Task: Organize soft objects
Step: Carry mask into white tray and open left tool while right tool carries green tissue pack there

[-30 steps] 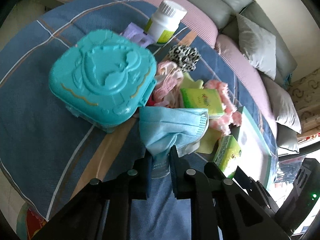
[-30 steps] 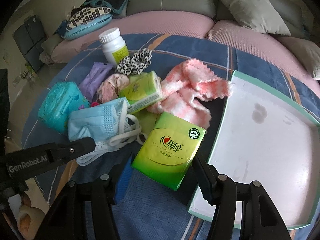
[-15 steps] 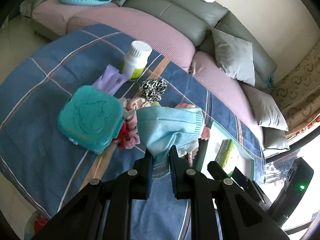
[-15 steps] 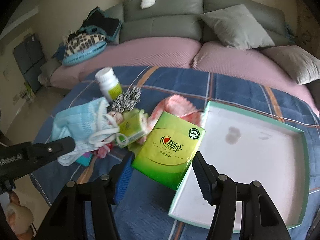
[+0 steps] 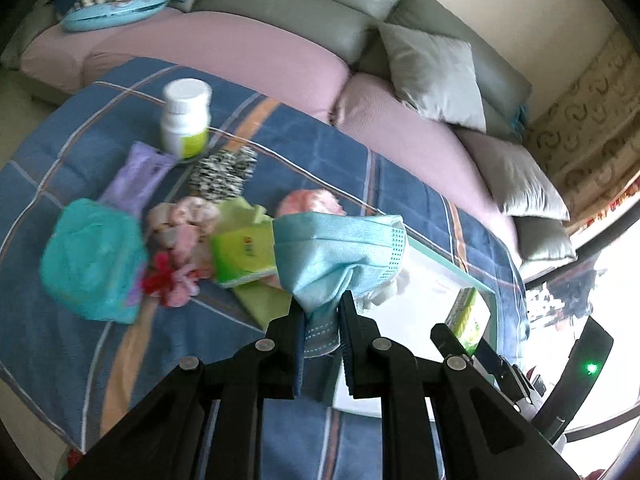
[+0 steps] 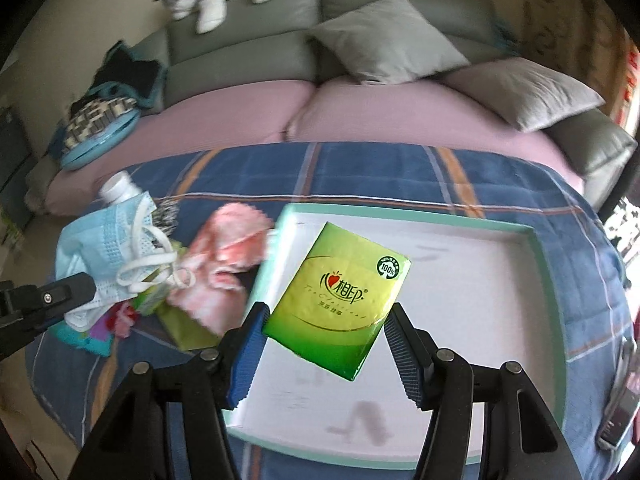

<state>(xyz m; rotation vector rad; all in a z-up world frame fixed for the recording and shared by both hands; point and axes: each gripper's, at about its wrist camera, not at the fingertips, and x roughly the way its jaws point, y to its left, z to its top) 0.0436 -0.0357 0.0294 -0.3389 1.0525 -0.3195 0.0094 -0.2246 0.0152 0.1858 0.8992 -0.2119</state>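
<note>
On the left lies a teal case (image 5: 94,260) on the blue plaid cloth (image 5: 304,160), w/ a purple pouch (image 5: 134,182) and a white bottle (image 5: 186,118) behind it. Next come a leopard scrunchie (image 5: 222,174), a pink scrunchie (image 5: 182,226) and a green tissue pack (image 5: 244,254). The left gripper (image 5: 320,312) has its jaws pressed nearly together, pinching the lower edge of a blue mask (image 5: 340,250); the mask hangs in the air above the cloth, near the left rim of the tray (image 6: 536,240). A pink cloth (image 6: 224,264) lies just beside that rim.

In the right wrist view, the right gripper (image 6: 326,340) holds a 2nd green tissue pack (image 6: 338,304) between its blue pads (image 6: 246,354), jaws spread wide to the pack's width. This pack is above the tray's white floor, tilted. Cannot tell if it touches the floor. Behind is a sofa (image 6: 248,108) w/ grey pillows (image 6: 384,38).
</note>
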